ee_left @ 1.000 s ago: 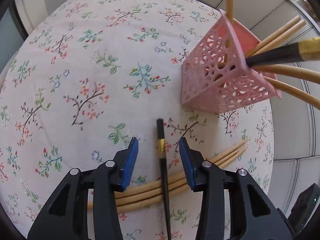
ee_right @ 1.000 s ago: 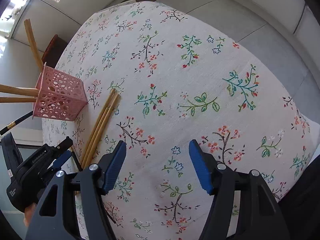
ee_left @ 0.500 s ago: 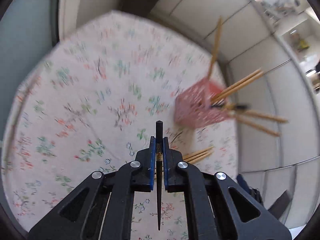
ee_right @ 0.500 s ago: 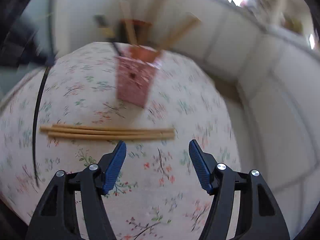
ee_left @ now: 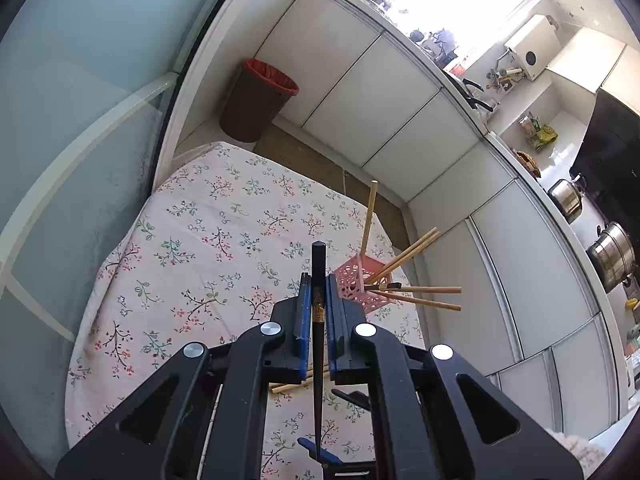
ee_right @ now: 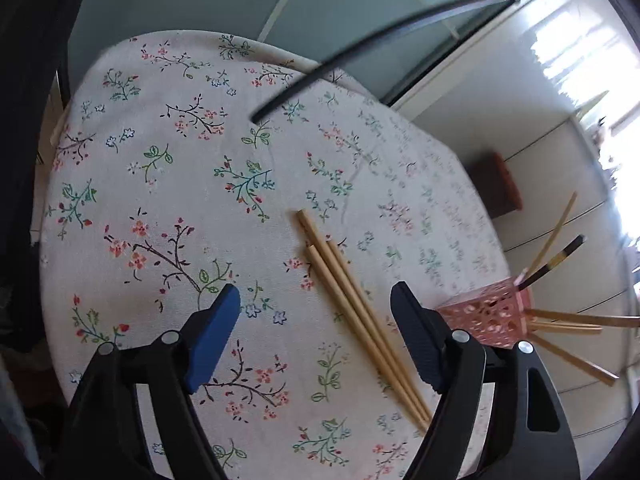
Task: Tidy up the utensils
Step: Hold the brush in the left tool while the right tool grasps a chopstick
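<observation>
My left gripper [ee_left: 319, 300] is shut on a black chopstick [ee_left: 319, 264], held high above the floral tablecloth [ee_left: 208, 248] with its tip pointing away. In the right wrist view that black chopstick [ee_right: 360, 52] hangs in the air at the top. A pink lattice holder [ee_left: 356, 286] stands near the table's far right edge, with several wooden chopsticks and a black one [ee_right: 556, 262] in it. Three wooden chopsticks [ee_right: 340, 280] lie side by side on the cloth. My right gripper [ee_right: 315, 292] hovers over their near part; its jaws are opening and nothing is gripped.
A brown bin with a red liner [ee_left: 258, 100] stands on the floor past the table. White cabinets [ee_left: 400, 120] run along the right, with pots [ee_left: 612, 256] on the counter. A glass panel [ee_left: 80, 120] borders the left. The holder [ee_right: 486, 314] sits close to the table's edge.
The left gripper closed on the black chopstick and lifted it well above the table. The right gripper swung round to the three wooden chopsticks and its jaws widened.
</observation>
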`<state>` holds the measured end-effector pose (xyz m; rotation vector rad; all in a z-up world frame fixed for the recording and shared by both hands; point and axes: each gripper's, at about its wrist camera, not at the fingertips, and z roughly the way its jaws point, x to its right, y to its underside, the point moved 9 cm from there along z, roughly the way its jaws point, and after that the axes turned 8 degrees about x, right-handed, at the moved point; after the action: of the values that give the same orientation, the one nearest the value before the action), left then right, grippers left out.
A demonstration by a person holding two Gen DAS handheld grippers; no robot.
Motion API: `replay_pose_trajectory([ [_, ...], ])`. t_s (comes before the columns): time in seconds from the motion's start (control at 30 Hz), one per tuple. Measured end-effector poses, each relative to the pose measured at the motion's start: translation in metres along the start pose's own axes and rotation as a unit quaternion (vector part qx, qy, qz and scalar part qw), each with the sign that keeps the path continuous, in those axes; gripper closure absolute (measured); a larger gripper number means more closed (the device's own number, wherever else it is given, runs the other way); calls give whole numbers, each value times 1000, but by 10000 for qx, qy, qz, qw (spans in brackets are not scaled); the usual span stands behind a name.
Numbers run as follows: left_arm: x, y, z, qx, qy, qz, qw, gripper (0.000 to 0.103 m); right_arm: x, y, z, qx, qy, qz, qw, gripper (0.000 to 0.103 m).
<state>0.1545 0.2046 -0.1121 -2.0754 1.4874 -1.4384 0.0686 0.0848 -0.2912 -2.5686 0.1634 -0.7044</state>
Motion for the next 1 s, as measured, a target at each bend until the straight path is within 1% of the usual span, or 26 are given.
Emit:
replay_pose_trajectory([
  [0.07, -6, 1, 5, -46, -11, -39, 10000, 97, 8, 4, 9, -92, -202, 108, 9997, 27],
  [0.1, -9, 1, 7, -61, -23, -60, 10000, 97, 12, 7, 15, -218, -416, 168, 9988, 28],
  [0.13, -9, 2, 10, -78, -16, -64, 9999, 97, 11, 11, 21, -362, -680, 241, 9967, 33],
  [0.17, -9, 3, 12, -107, 0, -43, 9999, 97, 10, 15, 29, -590, -1117, 366, 9913, 41],
  [0.2, -8, 4, 14, -143, 8, -13, 9999, 97, 7, 18, 36, -774, -1452, 489, 9852, 44],
  [0.23, -7, 5, 15, -169, 16, 9, 9999, 97, 8, 21, 43, -924, -1854, 730, 9756, 47],
  [0.3, -6, 5, 18, -202, 34, 23, 9998, 97, 16, 22, 53, -1055, -2434, 1223, 9564, 45],
  [0.37, -6, 6, 21, -230, 30, 34, 9997, 97, 25, 21, 59, -1092, -2695, 1405, 9464, 45],
  [0.43, -6, 7, 22, -277, 38, 35, 9996, 97, 29, 22, 62, -1175, -2979, 1420, 9366, 46],
  [0.5, -5, 9, 24, -317, 27, 54, 9995, 97, 31, 23, 65, -1284, -3078, 1378, 9326, 47],
  [0.53, -4, 9, 23, -315, 28, 71, 9995, 97, 34, 23, 67, -1323, -3043, 1377, 9332, 53],
  [0.57, -3, 8, 22, -301, 42, 77, 9995, 97, 38, 24, 69, -1380, -3022, 1451, 9320, 55],
  [0.6, -3, 7, 21, -274, 60, 73, 9996, 97, 42, 25, 70, -1450, -3035, 1583, 9283, 60],
  [0.63, -3, 6, 18, -236, 77, 67, 9997, 97, 41, 28, 68, -1550, -3128, 1705, 9214, 70],
  [0.67, -3, 5, 16, -202, 84, 62, 9997, 97, 40, 30, 64, -1622, -3202, 1705, 9176, 78],
  [0.7, -4, 4, 13, -168, 98, 43, 9998, 97, 37, 33, 59, -1636, -3146, 1567, 9218, 84],
  [0.73, -5, 3, 11, -152, 128, 18, 9998, 97, 39, 34, 55, -1585, -2937, 1469, 9311, 84],
  [0.8, -6, 2, 9, -135, 166, -25, 9998, 97, 55, 25, 52, -1320, -2633, 1633, 9416, 84],
  [0.87, -5, 1, 8, -120, 195, -22, 9997, 97, 65, 17, 51, -1197, -2472, 1694, 9465, 84],
  [1.0, -3, -3, 0, 9, 162, 60, 9998, 97, 61, 16, 64, -1470, -2389, 1355, 9503, 82],
])
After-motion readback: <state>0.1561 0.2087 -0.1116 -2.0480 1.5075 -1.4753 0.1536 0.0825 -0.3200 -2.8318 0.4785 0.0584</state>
